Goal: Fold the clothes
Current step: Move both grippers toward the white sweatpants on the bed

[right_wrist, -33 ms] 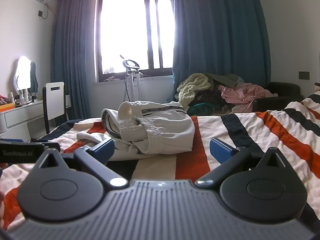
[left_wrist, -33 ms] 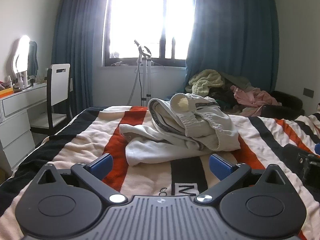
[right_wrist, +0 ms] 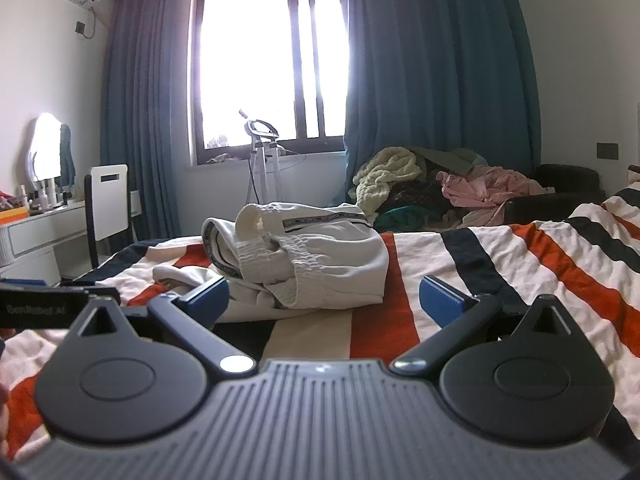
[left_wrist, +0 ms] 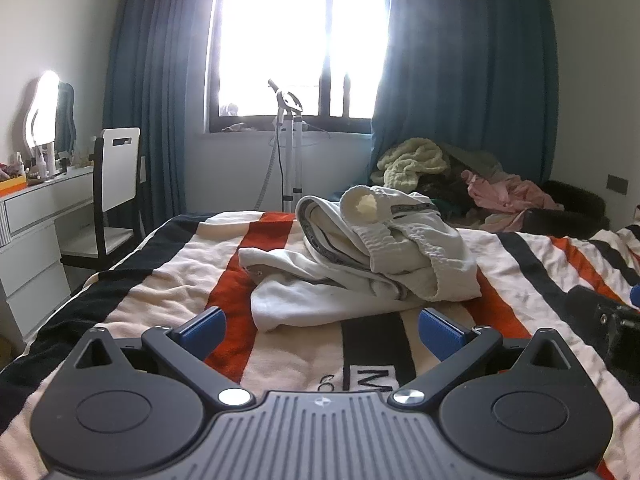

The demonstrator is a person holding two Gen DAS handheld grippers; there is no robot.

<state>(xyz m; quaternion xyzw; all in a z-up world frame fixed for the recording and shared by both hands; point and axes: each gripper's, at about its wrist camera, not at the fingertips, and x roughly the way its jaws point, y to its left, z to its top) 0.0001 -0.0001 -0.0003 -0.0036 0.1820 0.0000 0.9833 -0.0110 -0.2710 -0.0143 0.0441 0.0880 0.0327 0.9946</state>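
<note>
Unfolded, in a crumpled heap on striped black, orange and cream bedspread (left_wrist: 168,292): off-white fleece garment (left_wrist: 360,264); folding not begun; left gripper (left_wrist: 322,326) and right gripper (right_wrist: 324,300) both spread wide, empty.

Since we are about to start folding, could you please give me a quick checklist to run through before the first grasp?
1. Left gripper open, nothing between its jaws: ok.
2. Right gripper open, nothing between its jaws: ok.
3. White garment within view of both cameras: ok.
4. Garment laid flat for folding: not ok, it lies bunched in a heap.
5. Striped blanket bare around the garment: ok.
6. Which edge is the waistband or hem: cannot tell.
</note>
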